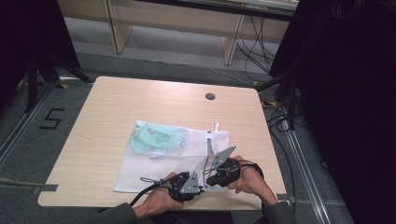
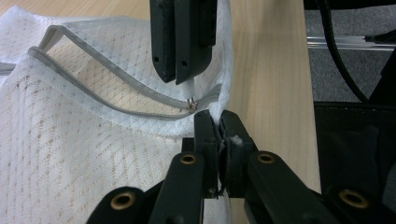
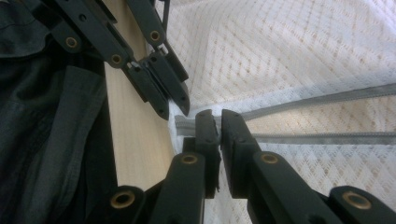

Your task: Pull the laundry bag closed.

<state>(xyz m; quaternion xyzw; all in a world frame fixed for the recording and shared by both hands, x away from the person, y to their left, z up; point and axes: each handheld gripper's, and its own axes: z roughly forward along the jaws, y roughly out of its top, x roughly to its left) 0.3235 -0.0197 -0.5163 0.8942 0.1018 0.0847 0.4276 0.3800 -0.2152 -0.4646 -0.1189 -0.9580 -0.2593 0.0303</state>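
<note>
A white mesh bag lies flat on the table with a pale green cloth inside its far left part. Its grey zipper stands partly open. At the bag's near right corner both grippers meet. My left gripper is shut, pinching the mesh at the zipper's end. Just beyond it, my right gripper is shut on the white zipper pull. In the right gripper view my right gripper sits at the zipper's end, with my left gripper close at its upper left.
The wooden table has a round cable hole near its far edge. The front edge runs right under both hands. Black stands and cables crowd the floor to the right, and a dark sleeve lies beside the table edge.
</note>
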